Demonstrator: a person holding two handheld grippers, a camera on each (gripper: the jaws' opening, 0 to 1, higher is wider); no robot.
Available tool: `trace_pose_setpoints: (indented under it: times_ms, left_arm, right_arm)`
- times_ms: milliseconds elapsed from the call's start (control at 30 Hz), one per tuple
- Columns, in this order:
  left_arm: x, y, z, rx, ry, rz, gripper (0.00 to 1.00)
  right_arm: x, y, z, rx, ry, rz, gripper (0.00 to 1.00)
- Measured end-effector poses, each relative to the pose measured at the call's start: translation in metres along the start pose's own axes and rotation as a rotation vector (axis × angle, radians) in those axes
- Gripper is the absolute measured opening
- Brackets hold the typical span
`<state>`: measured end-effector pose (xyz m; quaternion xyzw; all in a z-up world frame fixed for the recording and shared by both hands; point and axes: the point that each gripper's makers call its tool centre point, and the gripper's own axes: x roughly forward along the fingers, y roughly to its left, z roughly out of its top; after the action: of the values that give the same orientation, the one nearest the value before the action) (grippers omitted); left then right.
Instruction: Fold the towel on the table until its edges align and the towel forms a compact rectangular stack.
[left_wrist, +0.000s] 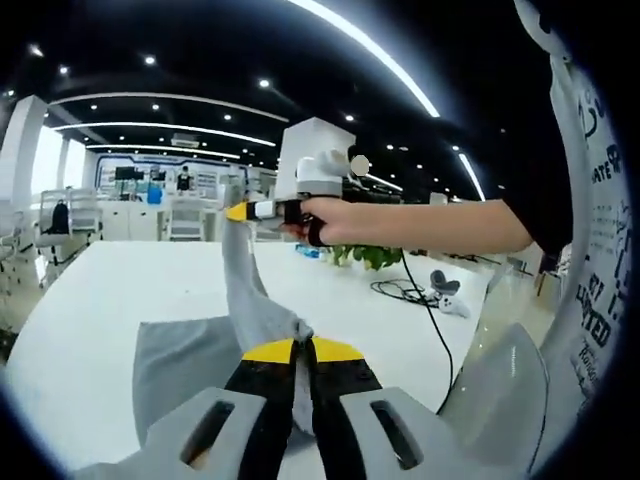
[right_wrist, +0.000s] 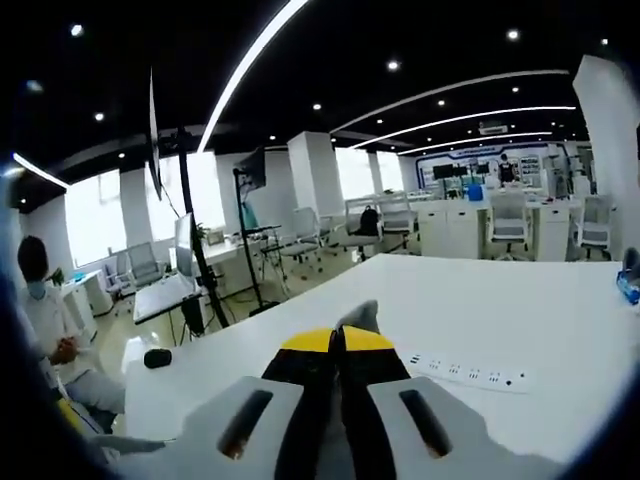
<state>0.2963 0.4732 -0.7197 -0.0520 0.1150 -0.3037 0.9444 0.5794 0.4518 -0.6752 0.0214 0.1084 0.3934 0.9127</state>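
Gripping the grey towel, both tools; no legible writing.

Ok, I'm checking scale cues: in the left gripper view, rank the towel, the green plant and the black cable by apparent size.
1. Towel, though nearest the camera.
2. Black cable.
3. Green plant; it stands farther off, so true size is unsure.

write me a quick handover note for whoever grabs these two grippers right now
Left gripper: shut on a corner of the grey towel.
Right gripper: shut on another towel corner, held up above the white table.
Towel: partly lifted, stretched between the two grippers, the rest lying on the table.
Done: both corners gripped and raised.
Left: lay the fold over, align edges, repeat until it forms a compact rectangle.
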Motion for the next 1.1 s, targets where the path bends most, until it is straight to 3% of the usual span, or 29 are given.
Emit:
trace_pose_setpoints:
  times_ms: [333, 667, 700, 1100]
  left_arm:
    - [-0.009, 0.024, -0.025, -0.038, 0.021, 0.054, 0.04]
    - [-0.022, 0.049, -0.049, -0.112, 0.002, 0.135, 0.04]
    - [-0.023, 0.052, -0.051, -0.122, 0.001, 0.147, 0.04]
    - [-0.033, 0.087, -0.079, -0.271, -0.042, 0.238, 0.04]
  right_arm:
    - [0.033, 0.015, -0.036, 0.008, 0.078, 0.001, 0.00]
    - [0.065, 0.038, -0.064, 0.008, 0.136, 0.022, 0.00]
    - [0.074, 0.038, -0.074, 0.008, 0.154, 0.025, 0.00]
    - [0.118, 0.052, -0.116, 0.024, 0.227, 0.004, 0.00]
